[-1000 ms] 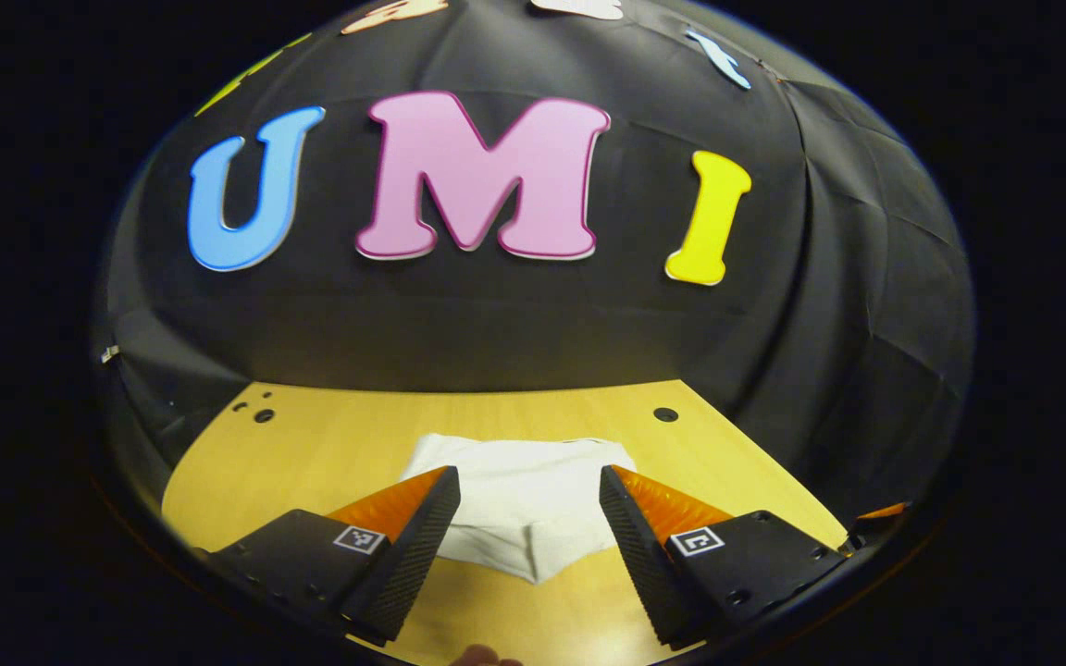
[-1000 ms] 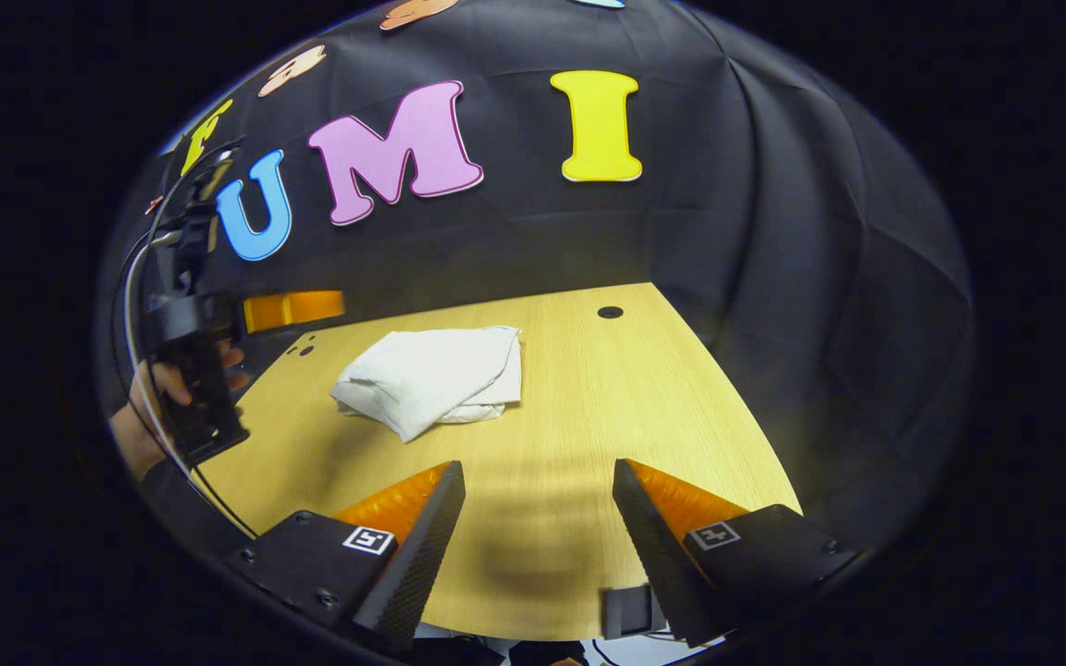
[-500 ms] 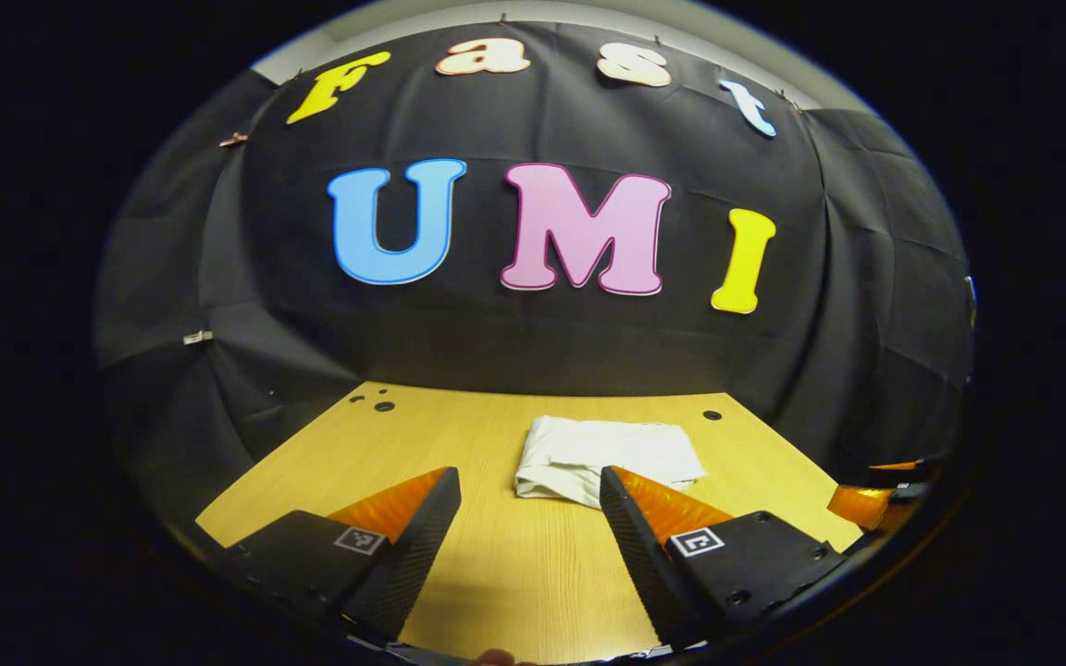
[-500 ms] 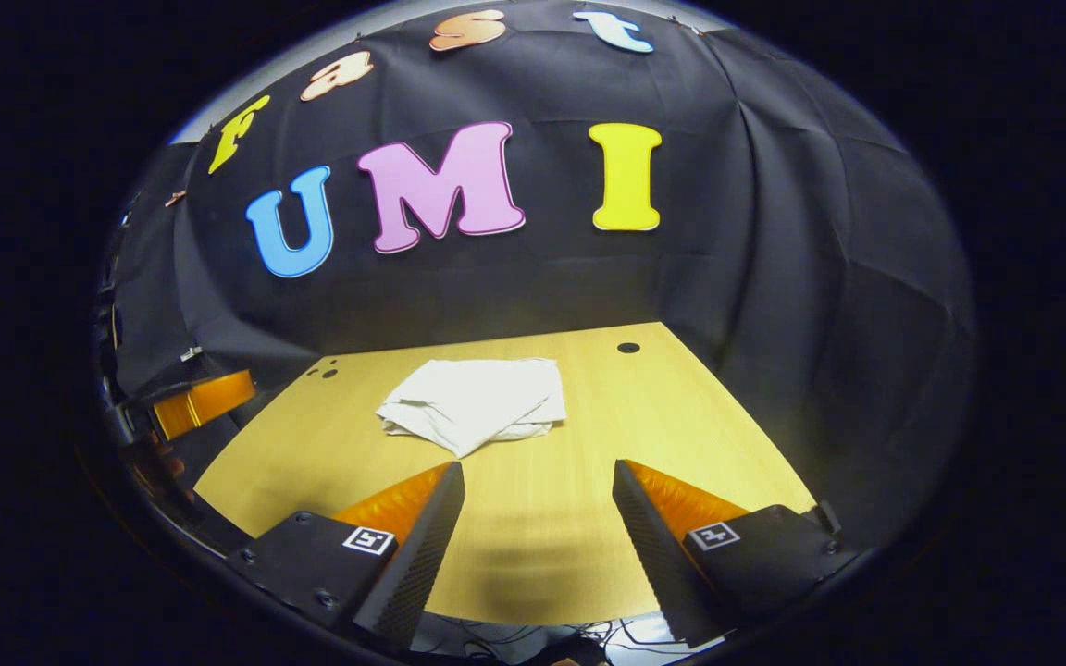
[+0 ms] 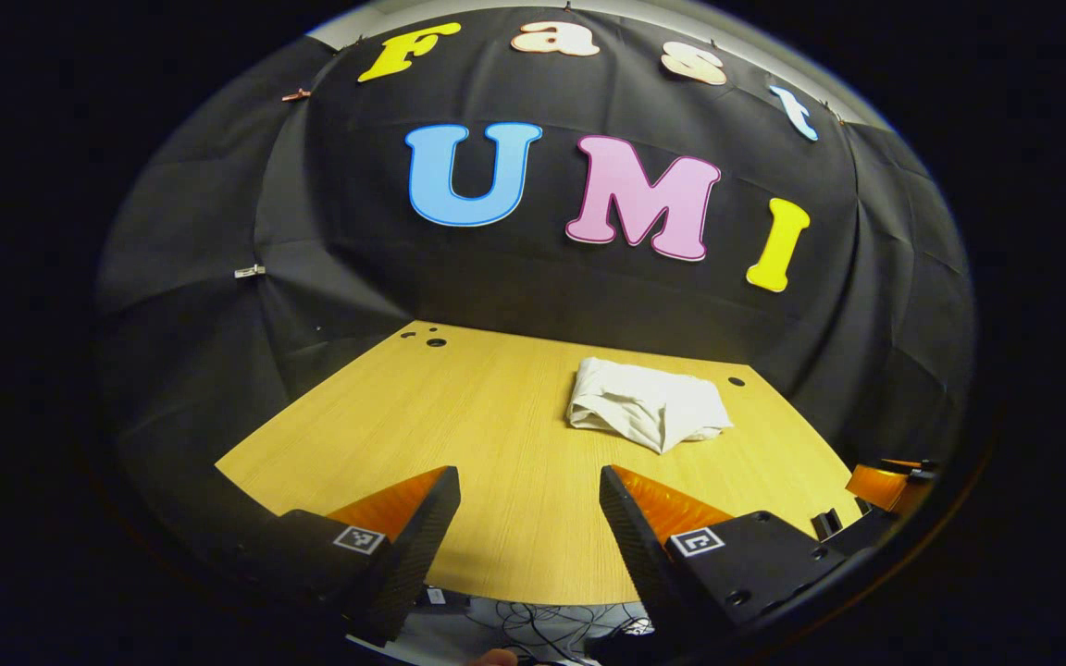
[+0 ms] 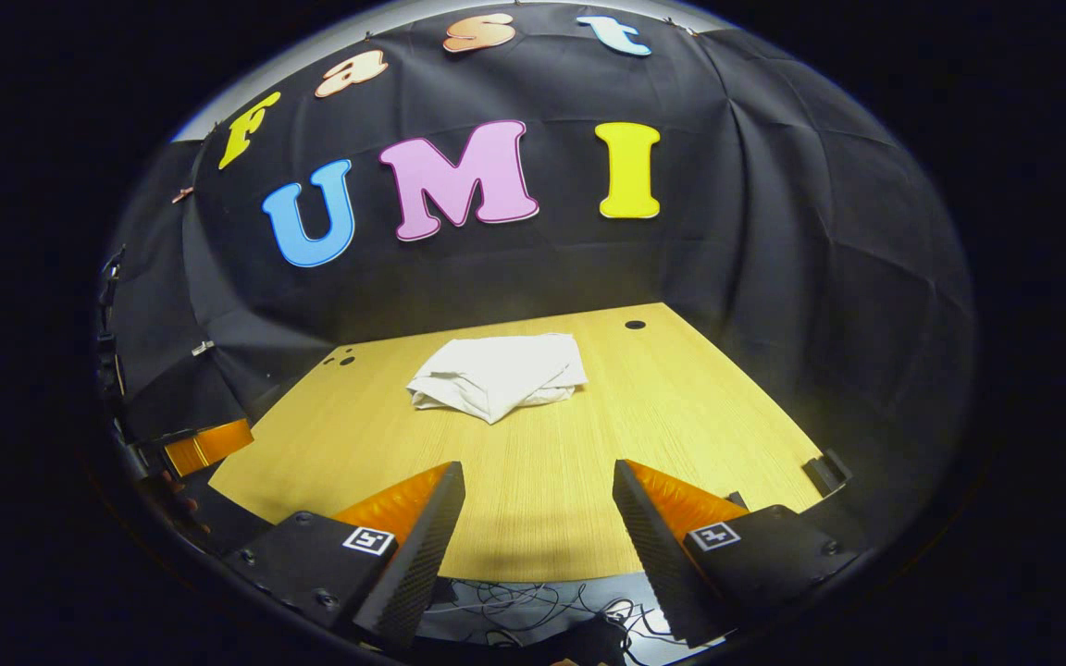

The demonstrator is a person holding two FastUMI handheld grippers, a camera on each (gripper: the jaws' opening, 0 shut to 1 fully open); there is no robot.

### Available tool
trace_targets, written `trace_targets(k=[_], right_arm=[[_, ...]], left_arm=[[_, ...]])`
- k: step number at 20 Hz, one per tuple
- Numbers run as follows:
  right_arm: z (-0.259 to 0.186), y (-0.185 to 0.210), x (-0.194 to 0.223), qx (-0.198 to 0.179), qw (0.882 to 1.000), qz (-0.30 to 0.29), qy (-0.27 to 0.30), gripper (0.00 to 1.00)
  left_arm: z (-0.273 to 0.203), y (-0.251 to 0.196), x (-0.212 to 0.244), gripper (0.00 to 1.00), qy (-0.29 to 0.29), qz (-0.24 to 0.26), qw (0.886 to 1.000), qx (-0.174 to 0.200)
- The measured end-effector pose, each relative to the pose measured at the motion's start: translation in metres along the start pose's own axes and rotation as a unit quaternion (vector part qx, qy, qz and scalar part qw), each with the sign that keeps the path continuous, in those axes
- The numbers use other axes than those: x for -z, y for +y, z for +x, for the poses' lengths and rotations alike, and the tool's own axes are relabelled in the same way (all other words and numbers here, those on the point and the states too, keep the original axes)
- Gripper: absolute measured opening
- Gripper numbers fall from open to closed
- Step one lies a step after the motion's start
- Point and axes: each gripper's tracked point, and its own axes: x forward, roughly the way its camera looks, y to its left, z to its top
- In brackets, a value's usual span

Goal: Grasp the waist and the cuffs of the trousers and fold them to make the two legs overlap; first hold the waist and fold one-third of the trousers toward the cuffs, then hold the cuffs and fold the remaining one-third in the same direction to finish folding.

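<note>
Toward the far edge of the light wooden table point(image 5: 459, 435), close to the black cloth wall, lies the white cloth pair of trousers point(image 5: 649, 410), folded into a compact, slightly rumpled bundle. Seen through my right gripper view, the same white bundle point(image 6: 499, 375) rests flat on the wood, with one folded corner pointing back toward me. A small dark round hole point(image 6: 634, 325) in the tabletop sits just beyond the bundle and to its right, and a cluster of smaller holes point(image 6: 342, 359) sits to the bundle's left near the far edge.

My left gripper point(image 5: 529, 532) hangs over the table's near edge, well apart from the trousers, its two fingers spread wide with nothing between them. My right gripper point(image 6: 539, 532) does the same, jaws wide and empty, also well short of the bundle. Neither one touches the cloth.

At the far right of the left gripper view I can see part of my right gripper point(image 5: 885, 483) beside the table's corner, and at the far left of the right gripper view part of my left gripper point(image 6: 209, 446) shows beside the table's other near corner. Below the table's near edge, loose dark cables point(image 6: 524, 599) lie tangled on a pale floor.
</note>
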Motion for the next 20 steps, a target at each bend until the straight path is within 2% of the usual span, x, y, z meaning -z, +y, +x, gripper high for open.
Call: trace_targets(k=[6,9,20], right_arm=[[-0.005,0.002,0.006,0.009,1.0,0.009,0.001,0.99],[-0.006,0.003,0.008,0.01,1.0,0.007,0.003,0.99],[-0.003,0.021,0.014,-0.002,1.0,-0.012,0.005,0.99]], left_arm=[[-0.002,-0.006,0.005,0.96,0.004,0.032,0.999,0.026],[-0.002,-0.007,0.009,0.96,0.011,0.032,0.999,0.032],[0.004,0.009,0.011,0.96,0.012,0.028,0.999,0.024]])
